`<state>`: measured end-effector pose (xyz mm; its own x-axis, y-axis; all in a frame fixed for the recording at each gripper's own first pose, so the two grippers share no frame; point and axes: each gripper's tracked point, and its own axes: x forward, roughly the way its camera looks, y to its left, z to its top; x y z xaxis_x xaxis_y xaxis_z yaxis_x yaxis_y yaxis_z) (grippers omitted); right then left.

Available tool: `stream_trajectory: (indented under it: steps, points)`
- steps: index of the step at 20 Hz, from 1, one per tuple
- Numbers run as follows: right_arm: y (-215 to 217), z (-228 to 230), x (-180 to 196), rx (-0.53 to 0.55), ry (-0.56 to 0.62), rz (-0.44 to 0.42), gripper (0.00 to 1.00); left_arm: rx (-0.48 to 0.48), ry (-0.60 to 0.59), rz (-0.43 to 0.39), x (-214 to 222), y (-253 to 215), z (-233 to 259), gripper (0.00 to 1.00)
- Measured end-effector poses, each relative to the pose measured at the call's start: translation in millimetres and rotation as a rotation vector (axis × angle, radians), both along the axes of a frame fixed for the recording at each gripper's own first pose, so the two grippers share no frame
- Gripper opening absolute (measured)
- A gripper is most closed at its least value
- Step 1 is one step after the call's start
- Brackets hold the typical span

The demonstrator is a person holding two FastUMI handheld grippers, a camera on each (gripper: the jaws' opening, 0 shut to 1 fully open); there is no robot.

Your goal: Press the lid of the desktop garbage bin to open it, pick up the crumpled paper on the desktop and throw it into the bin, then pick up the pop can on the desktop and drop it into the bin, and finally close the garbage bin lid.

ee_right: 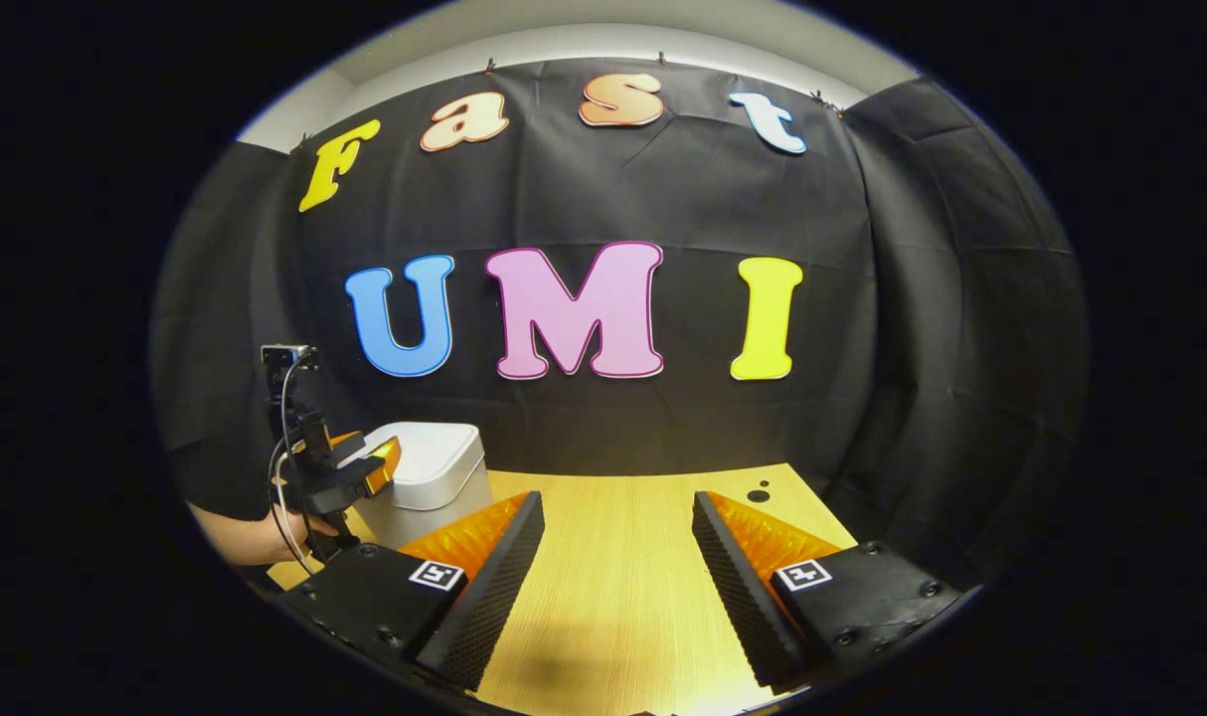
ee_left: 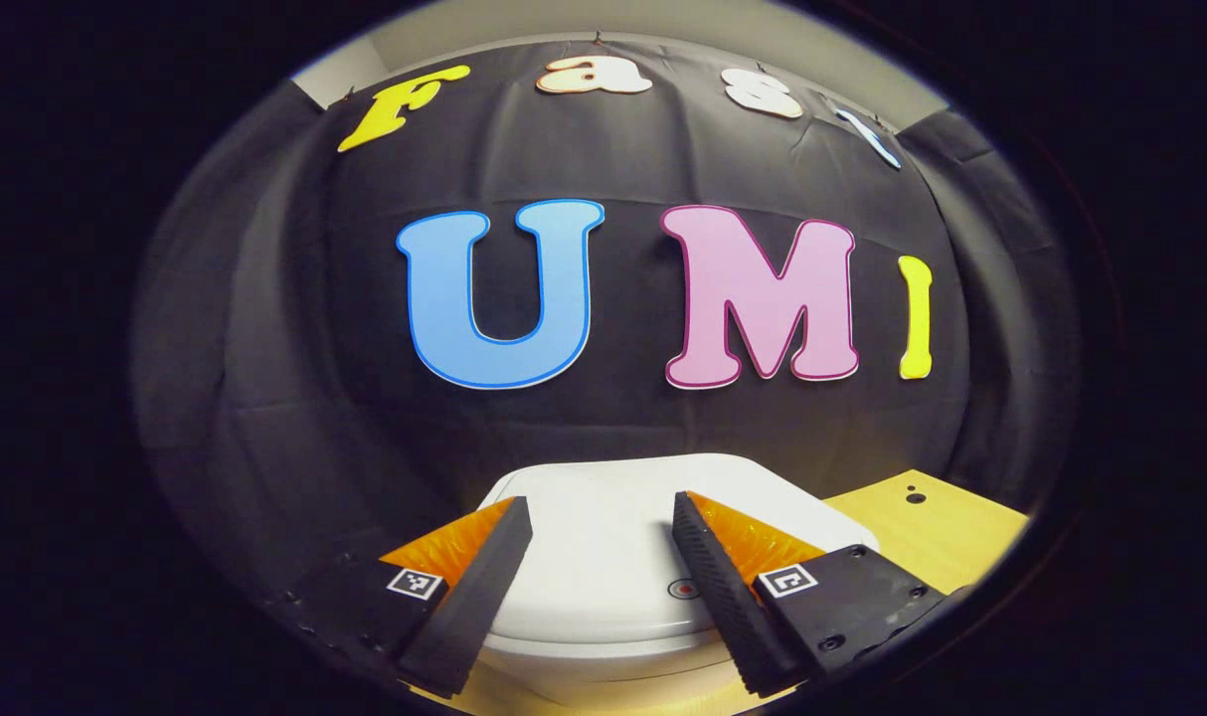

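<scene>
1. left gripper has its fingers spread wide apart with nothing between them, hovering right over the white bin lid. whether the fingers actually touch the lid, can't tell.
2. the lid is down and sitting flat on the garbage bin. there's a small round red-ringed mark near the lid's front edge, just beside the right-hand finger; too small to read anything on it.
3. from the right gripper view you can see the bin at the far left of the wooden desk, close to the black cloth wall, with the left gripper parked above it and a hand holding it from below.
4. right gripper is also wide open, holding nothing, over bare desk well to the right of the bin.
5. writing-wise: each finger base has a little black-and-white square tag, just a coded pattern, not readable text.
6. small dark hole in the desk near the back edge.
</scene>
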<state>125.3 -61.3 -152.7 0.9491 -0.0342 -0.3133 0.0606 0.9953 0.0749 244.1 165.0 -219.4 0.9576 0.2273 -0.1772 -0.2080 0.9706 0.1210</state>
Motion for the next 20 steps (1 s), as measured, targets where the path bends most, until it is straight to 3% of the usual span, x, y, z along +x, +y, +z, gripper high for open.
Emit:
stream_trajectory:
  steps: [3, 5, 7, 12, 14, 17, 20]
  points:
    - [-1, 3, 0, -0.008, -0.008, 0.009, 0.97, -0.01, 0.053, 0.026, -1, 0, 2, 0.98]
    - [-4, 9, 3, -0.001, -0.032, 0.004, 0.97, -0.063, 0.038, 0.037, -5, -15, 20, 0.95]
    - [-4, 10, 6, 0.014, -0.043, 0.01, 0.97, -0.051, 0.01, 0.043, -17, -31, 44, 0.94]
    - [-9, -2, 12, 0.015, -0.032, 0.063, 0.97, 0.006, -0.092, -0.037, -52, -105, 115, 0.94]
    - [-12, -8, 7, 0.033, -0.031, 0.089, 0.97, 0.0, -0.146, -0.057, -84, -152, 146, 0.94]
    - [-24, -21, -2, -0.023, -0.024, 0.106, 0.97, -0.021, -0.135, -0.1, -110, -194, 148, 0.94]
    - [-27, -17, -14, -0.038, -0.053, 0.13, 0.97, 0.03, -0.139, -0.095, -130, -210, 158, 0.94]
